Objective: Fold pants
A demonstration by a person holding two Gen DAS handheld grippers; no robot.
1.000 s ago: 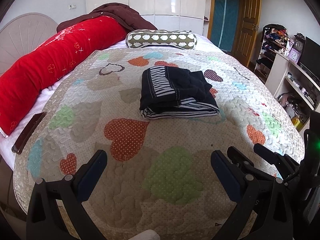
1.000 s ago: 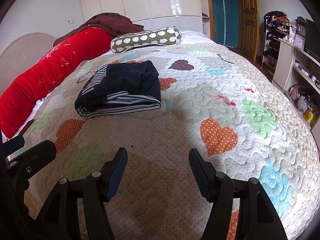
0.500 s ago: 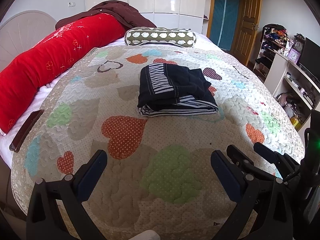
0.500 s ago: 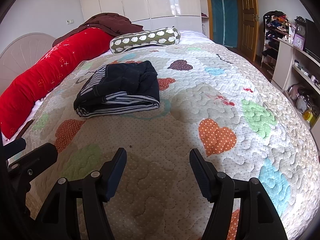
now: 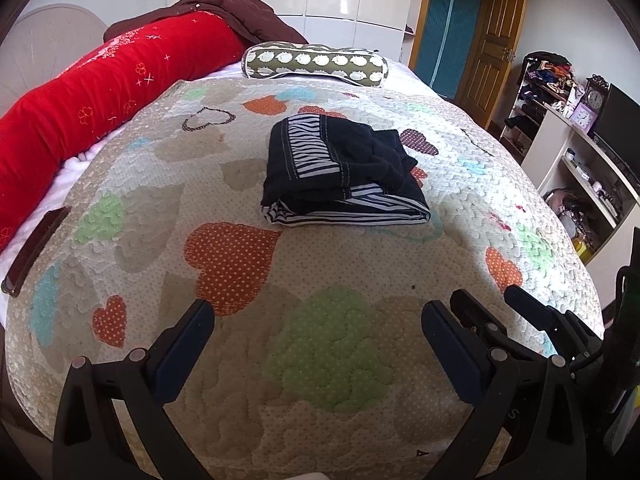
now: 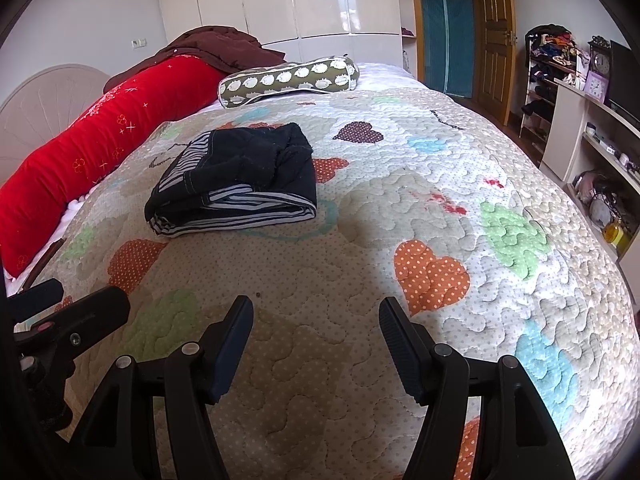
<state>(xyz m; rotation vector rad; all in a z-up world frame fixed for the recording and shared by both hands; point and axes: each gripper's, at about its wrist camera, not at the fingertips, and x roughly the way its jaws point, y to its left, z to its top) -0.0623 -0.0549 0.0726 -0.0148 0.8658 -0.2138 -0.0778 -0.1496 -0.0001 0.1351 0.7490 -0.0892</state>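
On the quilt [image 5: 320, 360] we see folded pants [image 5: 340, 176]; our left gripper [image 5: 318, 326] and right gripper [image 6: 316, 320] gape empty, well short of them.

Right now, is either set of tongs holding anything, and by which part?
Nothing is held. Left tongs and right tongs are open over the quilt; folded pants lie apart.

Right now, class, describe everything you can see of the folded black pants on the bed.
The folded black pants look like soft dark fabric with zebra-striped trim and pale stitching. They are folded into a compact, slightly rumpled bundle, striped layers showing along the near edge. They lie flat on the heart-patterned quilt, touched by nothing else.
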